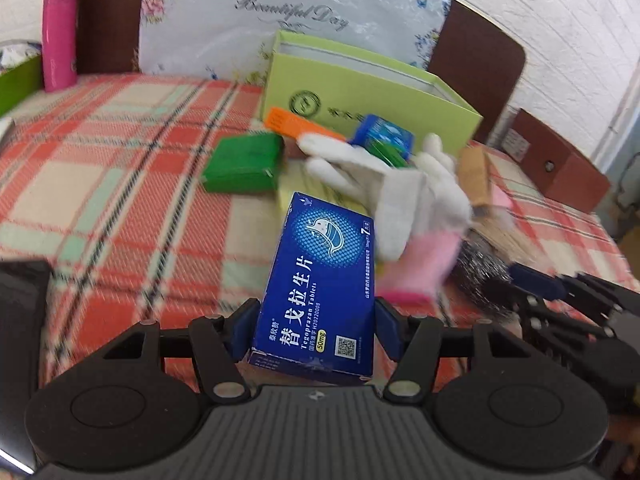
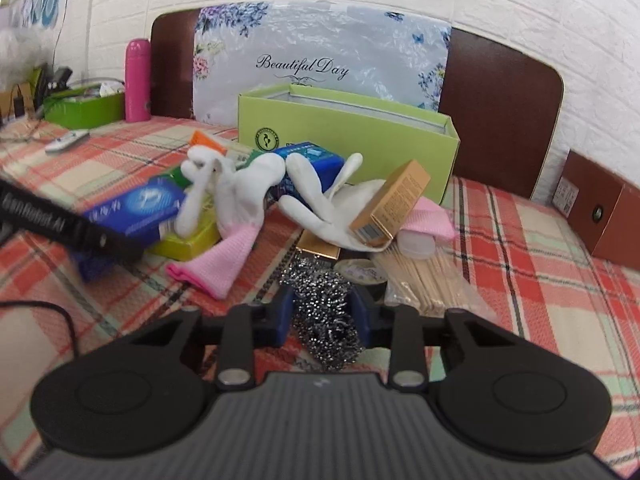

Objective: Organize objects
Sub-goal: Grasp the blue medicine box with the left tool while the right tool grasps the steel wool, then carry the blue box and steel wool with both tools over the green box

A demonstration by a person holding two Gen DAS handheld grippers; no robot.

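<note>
My left gripper (image 1: 316, 332) is shut on a blue tablet box (image 1: 320, 280) and holds it above the plaid tablecloth; the box also shows in the right wrist view (image 2: 136, 208). My right gripper (image 2: 323, 314) is shut on a steel wool scourer (image 2: 326, 312), which also shows in the left wrist view (image 1: 480, 280). An open light green box (image 2: 348, 148) stands behind a pile: white gloves with pink cuffs (image 2: 236, 200), a tan carton (image 2: 392, 204), another blue box (image 2: 316, 160), a green box (image 1: 244, 162), an orange box (image 1: 296, 122).
A bundle of wooden sticks (image 2: 424, 276) and a tape roll (image 2: 360, 272) lie right of the scourer. A pink bottle (image 2: 137, 80) and a green tray (image 2: 84, 110) stand at the back left. A brown box (image 2: 600, 212) sits at the right edge. A headboard backs the table.
</note>
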